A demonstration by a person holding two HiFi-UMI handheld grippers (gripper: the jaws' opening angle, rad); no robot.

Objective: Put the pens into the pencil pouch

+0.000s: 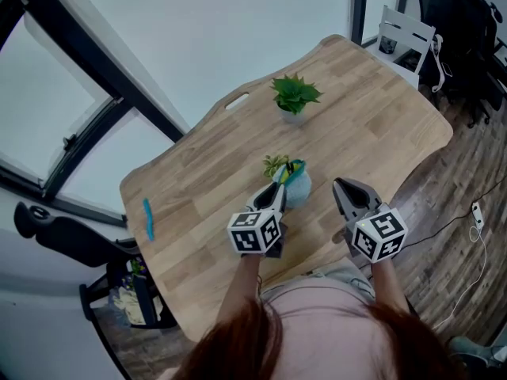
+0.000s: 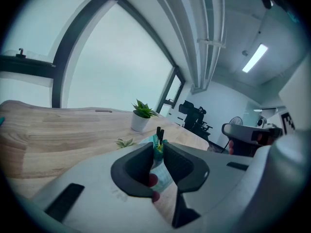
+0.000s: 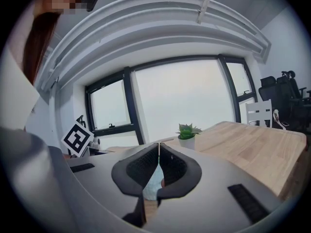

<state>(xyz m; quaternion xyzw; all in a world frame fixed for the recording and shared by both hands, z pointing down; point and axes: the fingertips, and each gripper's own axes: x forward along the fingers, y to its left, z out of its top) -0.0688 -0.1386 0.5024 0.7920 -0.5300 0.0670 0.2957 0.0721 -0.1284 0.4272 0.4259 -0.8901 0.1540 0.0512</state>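
Observation:
A light blue-green pencil pouch [image 1: 297,187] stands on the wooden table [image 1: 198,172] near its front edge. My left gripper [image 1: 277,190] is at the pouch's left side. In the left gripper view that gripper [image 2: 156,147] is shut on the pouch's [image 2: 163,177] teal zip edge, and dark pens [image 2: 159,131] stick up out of the pouch just past the tips. My right gripper [image 1: 342,187] hangs to the right of the pouch, apart from it, its jaws [image 3: 158,147] shut with nothing between them; the pouch [image 3: 153,183] shows behind them. One blue pen [image 1: 147,218] lies alone far to the left.
A potted green plant [image 1: 295,97] stands at the table's far middle, and a small succulent sprig [image 1: 274,165] lies just behind the pouch. A white chair [image 1: 404,38] is beyond the far right corner and a black chair [image 1: 63,236] at the left edge.

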